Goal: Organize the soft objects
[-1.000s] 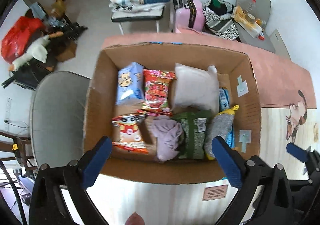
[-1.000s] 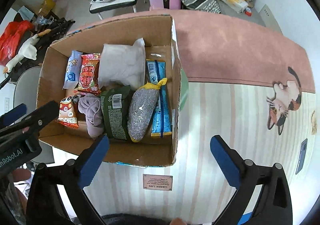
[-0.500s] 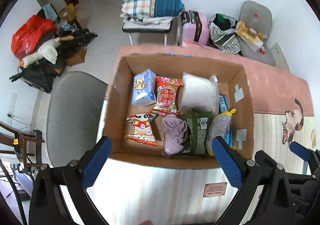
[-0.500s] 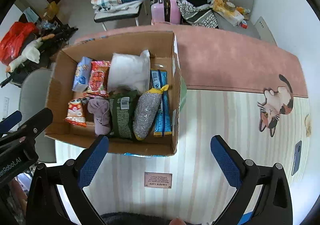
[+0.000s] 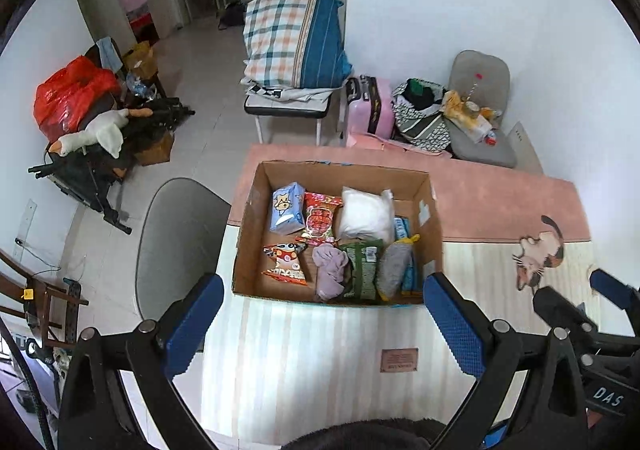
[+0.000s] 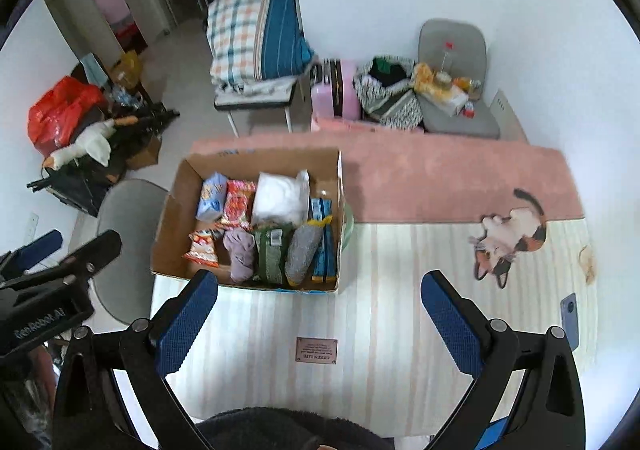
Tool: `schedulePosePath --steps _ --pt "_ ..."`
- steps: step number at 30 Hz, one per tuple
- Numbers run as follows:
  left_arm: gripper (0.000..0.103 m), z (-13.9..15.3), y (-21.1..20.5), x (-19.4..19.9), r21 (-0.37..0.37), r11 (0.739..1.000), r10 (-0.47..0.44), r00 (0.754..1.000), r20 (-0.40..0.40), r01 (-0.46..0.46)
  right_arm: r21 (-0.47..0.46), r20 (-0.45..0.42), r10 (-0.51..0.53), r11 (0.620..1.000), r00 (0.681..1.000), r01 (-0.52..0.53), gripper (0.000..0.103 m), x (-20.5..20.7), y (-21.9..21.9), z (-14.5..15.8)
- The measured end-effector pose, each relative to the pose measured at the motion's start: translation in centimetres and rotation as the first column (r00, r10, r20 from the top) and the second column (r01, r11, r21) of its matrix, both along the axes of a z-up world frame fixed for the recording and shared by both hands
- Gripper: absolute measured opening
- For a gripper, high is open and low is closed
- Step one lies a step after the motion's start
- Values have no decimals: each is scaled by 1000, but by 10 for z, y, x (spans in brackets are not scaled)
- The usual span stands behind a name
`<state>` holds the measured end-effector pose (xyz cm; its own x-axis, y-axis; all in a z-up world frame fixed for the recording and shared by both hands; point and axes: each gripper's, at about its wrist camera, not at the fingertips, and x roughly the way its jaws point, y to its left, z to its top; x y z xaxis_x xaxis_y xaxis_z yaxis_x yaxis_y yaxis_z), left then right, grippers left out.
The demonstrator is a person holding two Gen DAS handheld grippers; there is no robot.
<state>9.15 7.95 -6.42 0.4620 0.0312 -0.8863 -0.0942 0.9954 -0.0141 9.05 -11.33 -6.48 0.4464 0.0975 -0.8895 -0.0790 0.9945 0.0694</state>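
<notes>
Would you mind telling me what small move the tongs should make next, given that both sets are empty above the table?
Probably lower the left tongs toward the cardboard box and onto the purple cloth. Both tongs are open and empty, the box sits directly ahead of the left pair, and the crumpled cloth lies exposed near the front wall, seemingly the softest, easiest grasp.

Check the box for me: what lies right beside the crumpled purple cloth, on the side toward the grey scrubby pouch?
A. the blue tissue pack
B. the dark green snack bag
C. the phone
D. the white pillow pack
B: the dark green snack bag lies between the purple cloth and the grey pouch in the cardboard box.
</notes>
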Motion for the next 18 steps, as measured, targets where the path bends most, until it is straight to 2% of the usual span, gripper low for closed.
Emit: schedulePosePath --steps 5,18 --pt "102 26 -2 -19 -32 999 -6 999 33 7 11 45 11 1000 999 -12 103 -20 -2 35" --pt "102 70 0 -41 13 1000 -8 992 123 7 -21 129 37 999 991 -35 103 -55 1 85"
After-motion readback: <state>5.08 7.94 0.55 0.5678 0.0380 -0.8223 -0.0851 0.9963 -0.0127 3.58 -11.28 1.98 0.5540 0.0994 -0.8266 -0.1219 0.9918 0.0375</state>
